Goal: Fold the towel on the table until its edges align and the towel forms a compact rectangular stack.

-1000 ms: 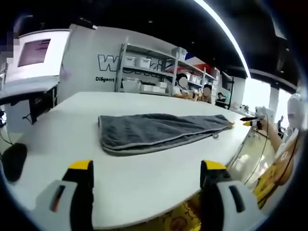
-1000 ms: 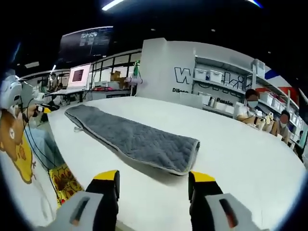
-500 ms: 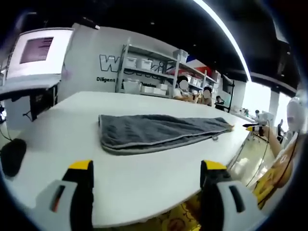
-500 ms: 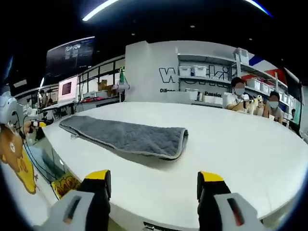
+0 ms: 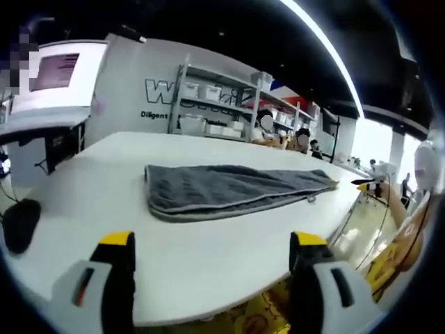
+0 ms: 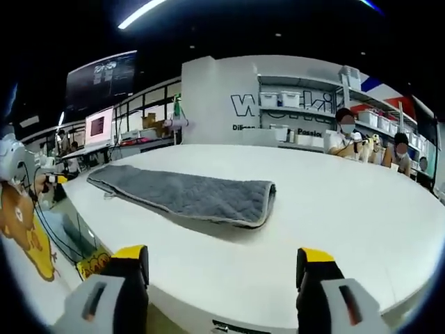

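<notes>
Grey towel (image 5: 233, 189) lies folded into a long strip on the white table (image 5: 208, 264) | left gripper (image 5: 212, 243) and right gripper (image 6: 219, 256) held back at the table edge, jaws spread, nothing gripped | right view widened slightly since a second ago; towel unmoved, crosswise fold judged pending.

A large white table (image 5: 83, 174) with a rounded edge is set in an open workroom. Behind it, a white wall (image 6: 208, 97) bearing dark lettering is seen, and metal shelving (image 5: 208, 104) stacked with white bins is placed against it. Seated people (image 6: 344, 136) are seen beyond the far edge of the tabletop. A lit monitor (image 5: 52, 73) is mounted to one side above a desk. The dark ceiling is crossed by a long strip light (image 5: 327, 49). Bright windows (image 5: 372, 136) are visible at the far end.
</notes>
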Motion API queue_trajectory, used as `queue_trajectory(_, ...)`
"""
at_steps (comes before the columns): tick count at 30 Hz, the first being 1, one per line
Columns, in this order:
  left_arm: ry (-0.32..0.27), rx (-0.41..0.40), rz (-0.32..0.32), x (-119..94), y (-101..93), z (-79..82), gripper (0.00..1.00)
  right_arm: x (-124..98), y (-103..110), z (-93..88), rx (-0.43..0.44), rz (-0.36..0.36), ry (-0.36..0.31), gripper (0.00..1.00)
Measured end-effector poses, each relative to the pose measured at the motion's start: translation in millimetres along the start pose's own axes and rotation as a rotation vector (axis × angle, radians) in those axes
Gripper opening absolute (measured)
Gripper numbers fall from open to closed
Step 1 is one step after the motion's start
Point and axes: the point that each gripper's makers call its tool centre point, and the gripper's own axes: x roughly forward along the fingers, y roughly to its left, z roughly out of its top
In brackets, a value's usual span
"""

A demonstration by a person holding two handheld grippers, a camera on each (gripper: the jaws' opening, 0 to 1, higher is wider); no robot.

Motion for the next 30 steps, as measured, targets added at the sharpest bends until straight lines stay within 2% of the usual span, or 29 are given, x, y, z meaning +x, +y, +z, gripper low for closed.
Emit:
queue_trajectory(6, 0.000, 0.004, -0.003, 0.9, -1.4, 1.1, 0.97, -2.0, -3.9, -3.2, 0.019, -0.015, 0.005, 0.99)
queue_trajectory(16, -0.003, 0.020, -0.028, 9.3, -9.6, 8.1, 0.97, -12.9, -12.7, -5.1, 0.038, -0.046, -0.001, 0.99)
queue_trajectory(22, -0.011, 0.050, -0.089, 30.4, -25.6, 19.9, 0.96, -18.3, -14.2, -7.5, 0.050, -0.064, -0.007, 0.99)
queue_trajectory(27, -0.016, 0.087, -0.153, 58.8, -40.4, 30.1, 0.96, -25.0, -15.4, -8.7, 0.052, -0.074, -0.008, 0.99)
queue_trajectory(30, -0.018, 0.123, -0.214, 77.1, -51.5, 34.4, 0.91, -28.8, -16.3, -9.3, 0.049, -0.079, -0.006, 0.99)
